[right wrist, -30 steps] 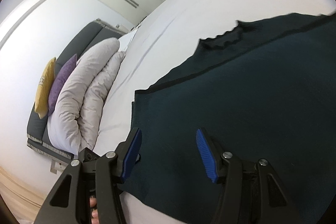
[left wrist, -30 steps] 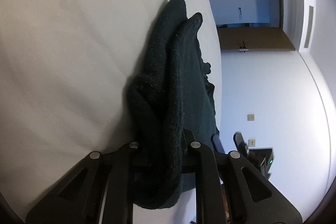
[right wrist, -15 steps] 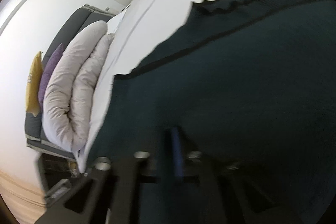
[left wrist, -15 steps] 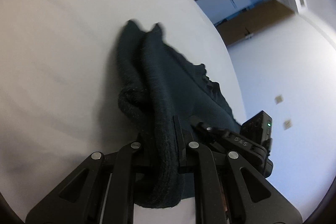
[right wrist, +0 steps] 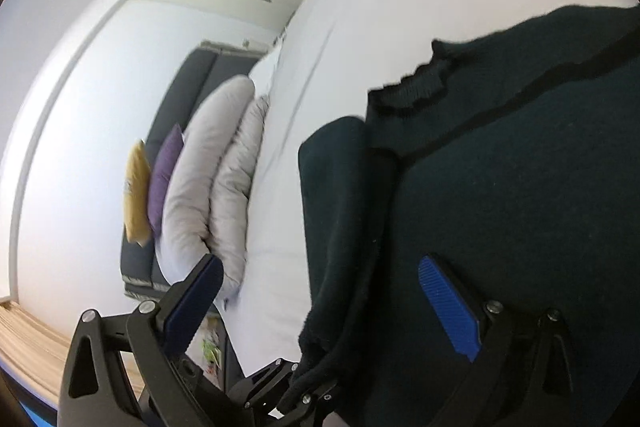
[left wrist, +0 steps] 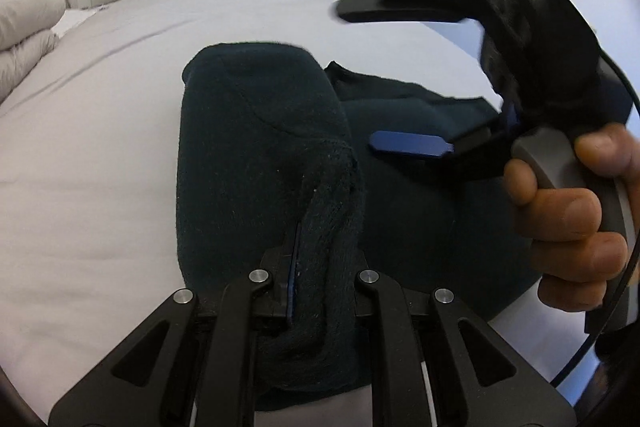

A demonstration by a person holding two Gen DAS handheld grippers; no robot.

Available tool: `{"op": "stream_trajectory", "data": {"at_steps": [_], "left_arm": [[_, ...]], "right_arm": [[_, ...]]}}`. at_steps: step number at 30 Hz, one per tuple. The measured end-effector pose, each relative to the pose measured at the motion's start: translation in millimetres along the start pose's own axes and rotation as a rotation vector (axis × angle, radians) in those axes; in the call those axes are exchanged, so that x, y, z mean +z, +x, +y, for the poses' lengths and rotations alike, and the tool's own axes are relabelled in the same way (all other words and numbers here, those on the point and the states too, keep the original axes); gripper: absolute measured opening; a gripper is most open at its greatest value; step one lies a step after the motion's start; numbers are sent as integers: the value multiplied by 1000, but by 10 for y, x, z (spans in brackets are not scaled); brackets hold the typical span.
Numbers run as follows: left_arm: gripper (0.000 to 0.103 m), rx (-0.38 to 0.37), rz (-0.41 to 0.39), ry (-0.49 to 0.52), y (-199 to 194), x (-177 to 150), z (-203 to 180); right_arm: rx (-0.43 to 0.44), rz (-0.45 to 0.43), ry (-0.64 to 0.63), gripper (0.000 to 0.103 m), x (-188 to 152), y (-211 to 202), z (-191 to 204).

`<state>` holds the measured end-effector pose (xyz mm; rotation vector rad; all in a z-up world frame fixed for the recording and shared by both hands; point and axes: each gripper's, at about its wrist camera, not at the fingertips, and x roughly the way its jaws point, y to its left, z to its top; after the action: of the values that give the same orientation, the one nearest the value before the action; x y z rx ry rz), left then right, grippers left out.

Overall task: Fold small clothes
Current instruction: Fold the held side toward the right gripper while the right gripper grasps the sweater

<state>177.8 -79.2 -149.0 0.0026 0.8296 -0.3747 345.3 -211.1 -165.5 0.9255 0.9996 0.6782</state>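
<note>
- Dark knit sweater [left wrist: 256,155] lies on the white bed [left wrist: 88,131], w/ one side lifted and rolled over the body toward 12 o'clock in the left wrist view.
- Left gripper [left wrist: 316,267] is pinched tight on a bunched edge of that fold; cloth fills the gap btwn the jaws and hangs out below at 6 o'clock.
- Right gripper [right wrist: 320,291] has just been opening; jaws spread wide, nothing pressed btwn the blue pads [right wrist: 448,303]. Sweater runs under/behind them, but I can't tell if either pad touches it.
- In the left wrist view it hovers at 2 o'clock over the sweater, a hand [left wrist: 568,219] wrapped round the grip.
- Risk 1: w/ only one side held, the flap prob. swings or twists when carried over, so the fold lands crooked.
- Risk 2: left holds a thick wad, not a clean hem. On letting go it may spring back or leave a lump in the fold.
- Risk 3: knit looks soft and grabby; pulling could drag the whole body across the sheet bc nothing pins it down.
- Risk 4: the two grippers are near each other, so a hasty re-grab by the right could knock the left's fingers or catch two layers at once.
- Ribbed collar [right wrist: 420,83] at 1 o'clock in the right wrist view sits rumpled and could get buried unevenly.
</note>
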Motion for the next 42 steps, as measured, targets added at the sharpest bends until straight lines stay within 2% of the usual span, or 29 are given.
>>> {"op": "stream_trajectory", "data": {"at_steps": [4, 7, 9, 10, 11, 12, 14, 18, 22, 26, 32, 37, 40, 42], "left_arm": [[11, 9, -6, 17, -38, -6, 20], [11, 19, -16, 26, -99, -29, -1], [11, 21, -22, 26, -107, -13, -39], [11, 22, -24, 27, -46, 54, -113], [11, 23, -23, 28, 55, 158, -213], [11, 20, -21, 28, 57, 178, -225], [11, 11, -21, 36, 52, 219, -293], [11, -14, -35, 80, -45, 242, -528], [11, -60, -33, 142, 5, 337, -958], [11, -125, -16, 198, 115, 396, -1512], [12, -177, 18, 270, 298, 339, -2208], [11, -195, 27, 279, 344, 305, -2419], [12, -183, 28, 278, 376, 271, -2416], [12, -183, 43, 260, 473, 299, -2286]], "right_arm": [[-76, 53, -59, 100, -5, 268, 134], [-108, 90, -57, 85, 31, 435, 198], [-112, 131, -47, 59, 43, 539, 203], [-119, 146, -45, 49, 48, 560, 195], [-130, 154, -49, 31, 68, 598, 184], [-143, 150, -52, 21, 66, 595, 164], [-156, 114, -64, 16, 66, 504, 149], [-200, 42, -148, 15, 84, 154, 238], [-230, -12, -177, 15, 188, -282, 188], [-272, -62, -169, 15, 298, -861, -47], [-333, -122, -122, 15, 336, -1603, -522], [-357, -140, -114, 15, 314, -1904, -706], [-374, -139, -137, 15, 293, -1955, -705], [-379, -138, -131, 15, 298, -1926, -743]]}}
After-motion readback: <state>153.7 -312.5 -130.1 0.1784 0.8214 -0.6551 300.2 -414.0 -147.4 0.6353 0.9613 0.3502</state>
